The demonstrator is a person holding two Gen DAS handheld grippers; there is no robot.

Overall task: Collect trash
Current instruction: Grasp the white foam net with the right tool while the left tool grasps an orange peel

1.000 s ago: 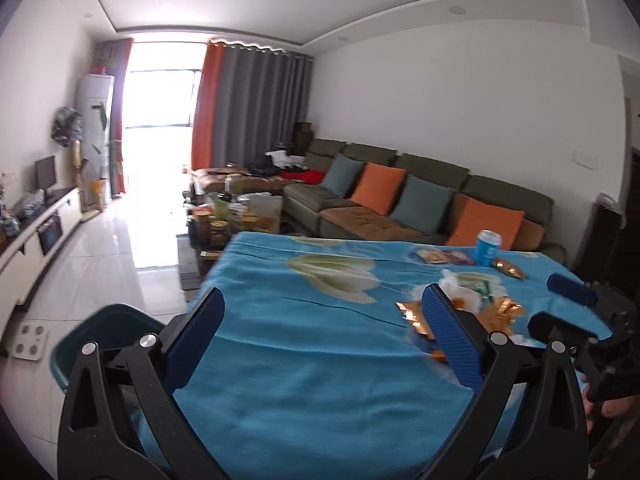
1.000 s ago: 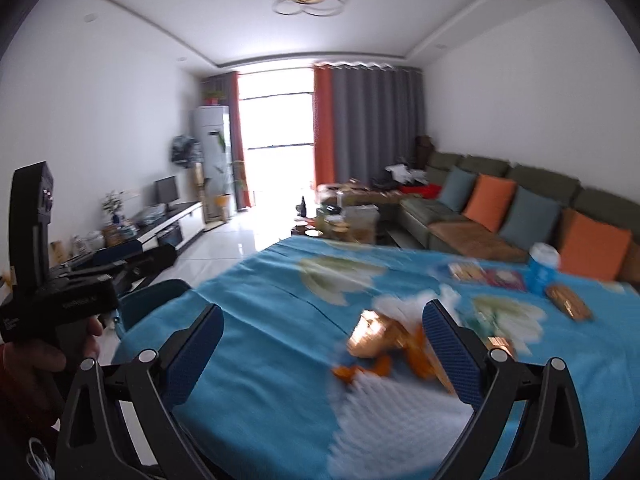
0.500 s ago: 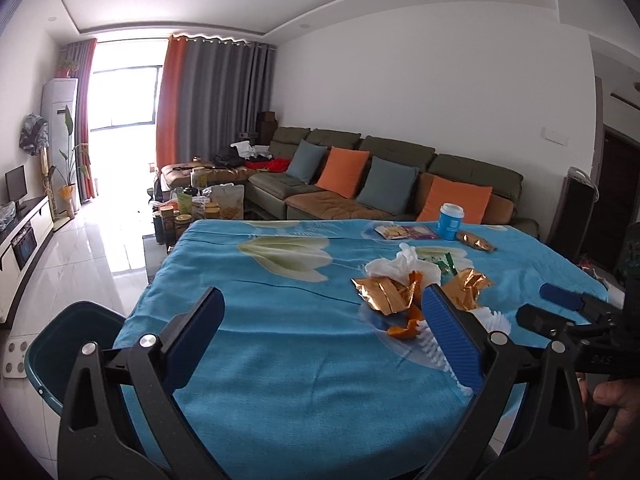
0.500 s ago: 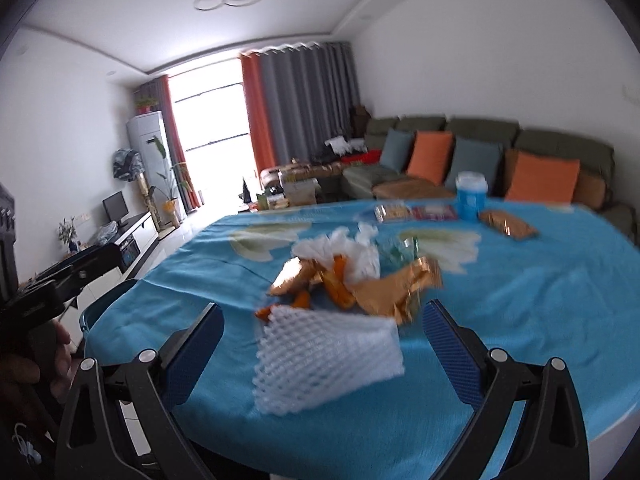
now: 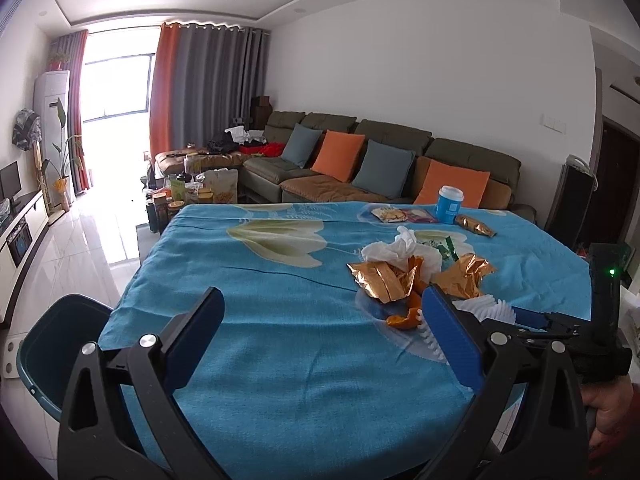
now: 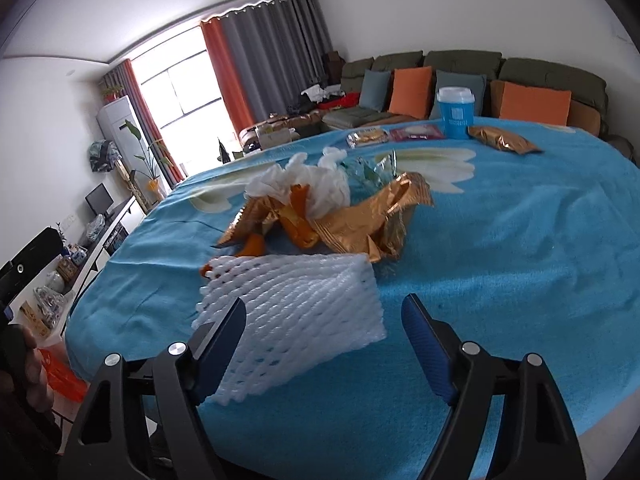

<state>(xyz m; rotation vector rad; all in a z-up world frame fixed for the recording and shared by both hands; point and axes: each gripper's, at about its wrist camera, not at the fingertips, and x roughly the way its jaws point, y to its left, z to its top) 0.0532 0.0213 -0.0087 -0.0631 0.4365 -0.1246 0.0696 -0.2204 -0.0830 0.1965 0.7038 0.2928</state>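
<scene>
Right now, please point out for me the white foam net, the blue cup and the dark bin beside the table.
White foam net (image 6: 296,312): right wrist view, middle of its mesh face.
Blue cup (image 6: 456,114): right wrist view, its blue side wall.
Dark bin (image 5: 60,340): left wrist view, its inner wall below the rim.

Home living room: sofa (image 5: 384,160), curtains (image 5: 208,88)

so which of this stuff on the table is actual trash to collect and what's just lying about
For the job:
- white foam net, between the right gripper's open, just-closing jaws
- gold wrappers
- orange peel
- crumpled white tissue
- teal bin beside the table

Just lying about (a judgement):
- blue cup, upright
- sealed gold packet
- two flat snack packs
- sofa cushions
</scene>
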